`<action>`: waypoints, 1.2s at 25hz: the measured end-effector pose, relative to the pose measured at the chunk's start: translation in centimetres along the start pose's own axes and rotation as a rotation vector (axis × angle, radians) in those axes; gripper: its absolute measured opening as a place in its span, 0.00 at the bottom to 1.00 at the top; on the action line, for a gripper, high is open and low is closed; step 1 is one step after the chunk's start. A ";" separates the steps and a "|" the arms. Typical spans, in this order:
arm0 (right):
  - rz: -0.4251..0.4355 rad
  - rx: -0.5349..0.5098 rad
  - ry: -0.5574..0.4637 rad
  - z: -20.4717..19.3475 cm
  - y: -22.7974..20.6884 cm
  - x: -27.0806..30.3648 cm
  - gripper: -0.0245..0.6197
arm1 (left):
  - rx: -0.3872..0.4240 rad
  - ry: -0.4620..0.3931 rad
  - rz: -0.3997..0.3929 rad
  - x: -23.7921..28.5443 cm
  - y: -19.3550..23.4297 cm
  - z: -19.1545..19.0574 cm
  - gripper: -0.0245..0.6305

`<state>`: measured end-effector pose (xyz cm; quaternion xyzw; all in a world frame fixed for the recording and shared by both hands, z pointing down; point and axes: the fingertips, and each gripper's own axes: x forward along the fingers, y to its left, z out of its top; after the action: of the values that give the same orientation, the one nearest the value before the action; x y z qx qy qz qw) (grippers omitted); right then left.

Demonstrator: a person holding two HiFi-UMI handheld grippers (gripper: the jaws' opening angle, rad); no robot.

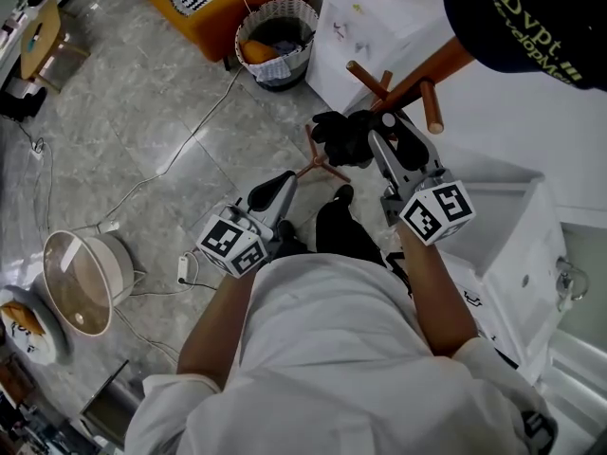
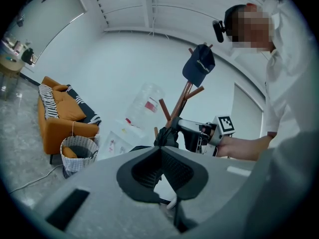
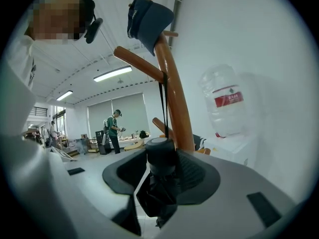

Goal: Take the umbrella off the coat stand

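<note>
— Now, where does the umbrella (image 1: 340, 136) sit?
— It is folded, black, and hangs against the trunk of the coat stand (image 3: 175, 91). Its thin cord (image 3: 163, 108) runs straight up to a wooden peg (image 3: 137, 61). Its round end lies between the jaws of the right gripper (image 3: 161, 156).

— State of that gripper?
— Closed on the umbrella. A dark pad bears on each side of the round end, and the loose fabric bunches below the jaws.

— And the left gripper (image 2: 160, 150)?
— The jaw tips meet, with nothing between them. The head view places it low and to the left of the stand, apart from the umbrella.

— What stands in the way?
— The trunk is directly behind the umbrella. The peg carrying the cord is above it. A lower peg (image 1: 429, 107) projects near the right gripper in the head view. A dark blue cap (image 3: 147, 19) sits on the top of the stand, over all of this.

— Surroundings?
— Right of the stand is a clear water bottle (image 3: 227, 101) against the white wall. A white cabinet (image 1: 517, 240) lies beside the right forearm in the head view. On the tiled floor are a woven basket (image 1: 277, 38) beside an orange sofa (image 2: 62, 118), a white cable (image 1: 190, 145) trailing across the tiles, and a round white object (image 1: 81, 278) at far left. The right gripper view shows people (image 3: 113, 128) standing in an open hall in the background.
</note>
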<state>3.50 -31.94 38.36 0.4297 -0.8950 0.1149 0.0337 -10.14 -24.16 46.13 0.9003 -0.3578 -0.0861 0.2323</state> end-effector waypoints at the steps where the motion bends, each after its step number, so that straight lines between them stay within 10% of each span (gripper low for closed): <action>1: 0.003 -0.004 -0.007 0.2 0.1 -0.1 0.33 | 0.000 0.000 0.002 -0.2 0.0 0.0 0.06; 30: 0.007 -0.079 -0.173 6.4 4.4 -5.3 0.32 | 0.052 -0.028 -0.054 -3.6 -1.0 1.6 0.06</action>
<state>3.66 -26.71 30.50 0.4331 -0.8999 0.0422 -0.0275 -12.66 -21.61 44.16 0.9141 -0.3387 -0.0956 0.2015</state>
